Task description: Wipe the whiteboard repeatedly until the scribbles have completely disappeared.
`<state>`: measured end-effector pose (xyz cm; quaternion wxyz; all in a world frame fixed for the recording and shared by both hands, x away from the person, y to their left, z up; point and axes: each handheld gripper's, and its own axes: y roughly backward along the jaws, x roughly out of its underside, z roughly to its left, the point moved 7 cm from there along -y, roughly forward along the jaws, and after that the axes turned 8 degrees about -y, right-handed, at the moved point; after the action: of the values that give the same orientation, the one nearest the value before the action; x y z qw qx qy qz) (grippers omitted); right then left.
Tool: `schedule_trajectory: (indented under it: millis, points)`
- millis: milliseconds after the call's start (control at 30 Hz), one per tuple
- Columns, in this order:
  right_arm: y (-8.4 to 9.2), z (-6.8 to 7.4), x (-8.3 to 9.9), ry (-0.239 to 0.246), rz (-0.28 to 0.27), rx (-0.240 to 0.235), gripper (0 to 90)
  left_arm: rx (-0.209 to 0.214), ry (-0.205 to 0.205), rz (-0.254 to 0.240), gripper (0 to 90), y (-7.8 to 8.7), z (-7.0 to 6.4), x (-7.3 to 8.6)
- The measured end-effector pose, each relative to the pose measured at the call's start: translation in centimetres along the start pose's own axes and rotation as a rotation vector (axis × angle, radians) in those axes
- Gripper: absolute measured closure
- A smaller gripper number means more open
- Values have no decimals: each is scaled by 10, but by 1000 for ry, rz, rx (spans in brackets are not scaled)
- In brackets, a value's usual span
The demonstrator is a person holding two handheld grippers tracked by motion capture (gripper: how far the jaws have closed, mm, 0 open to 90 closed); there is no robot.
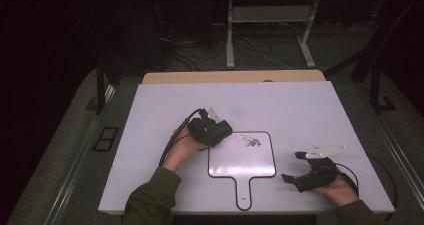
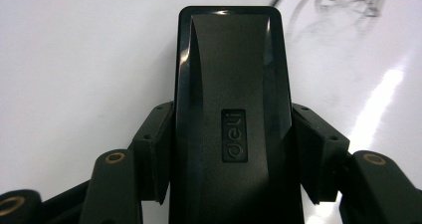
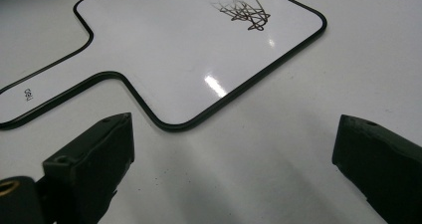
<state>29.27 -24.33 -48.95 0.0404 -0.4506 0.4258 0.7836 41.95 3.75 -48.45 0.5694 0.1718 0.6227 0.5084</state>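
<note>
Eraser [image 2: 229, 114]: clamped lengthwise in left claw [image 1: 220, 130], long axis pointing at scribble [image 1: 251, 142].
Whiteboard [image 1: 240, 160]: flat on table [image 1: 150, 135], handle toward near edge.
Right claw [image 1: 292, 167]: open, empty, beside whiteboard.

The white worktop [image 1: 300, 110] lies bare along its far half and its left side, so a hand could sweep there freely. Near the front middle lies a flat handled whiteboard [image 1: 242, 162], low enough to pass over, with its scribble [image 1: 251, 142] at the far right corner. The left claw [image 1: 216, 130], clamped on a black eraser [image 2: 229, 109], sits at the board's far left corner; the right claw [image 1: 292, 167], jaws apart, rests just right of the board with bare surface between.
</note>
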Motion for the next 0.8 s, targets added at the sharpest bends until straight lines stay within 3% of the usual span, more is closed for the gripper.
schedule_trajectory:
  millis: [67,167,267,400,500,633,667,733,800]
  points:
    - [0,0,0,-1,-1,1,18,-21,11,-8,393,0,5,1]
    - [0,0,0,0,0,1,18,-7,14,2,393,1,5,3]
    - [-1,-1,0,3,-1,1,18,3,-6,4,393,1,-2,0]
    - [-1,-1,0,2,1,1,19,48,-36,-5,393,0,-15,-4]
    - [-1,0,0,3,-1,1,18,-15,-43,2,393,-1,-10,-6]
    - [0,0,0,3,-1,1,18,-15,-8,-5,393,-2,-2,-3]
    - [0,0,0,2,0,1,18,-17,-21,4,393,-1,-2,-2]
    - [-1,-1,0,1,0,2,18,1,-31,14,394,0,-6,-3]
    - [-1,-1,0,1,0,1,18,45,-42,18,393,1,-12,-3]
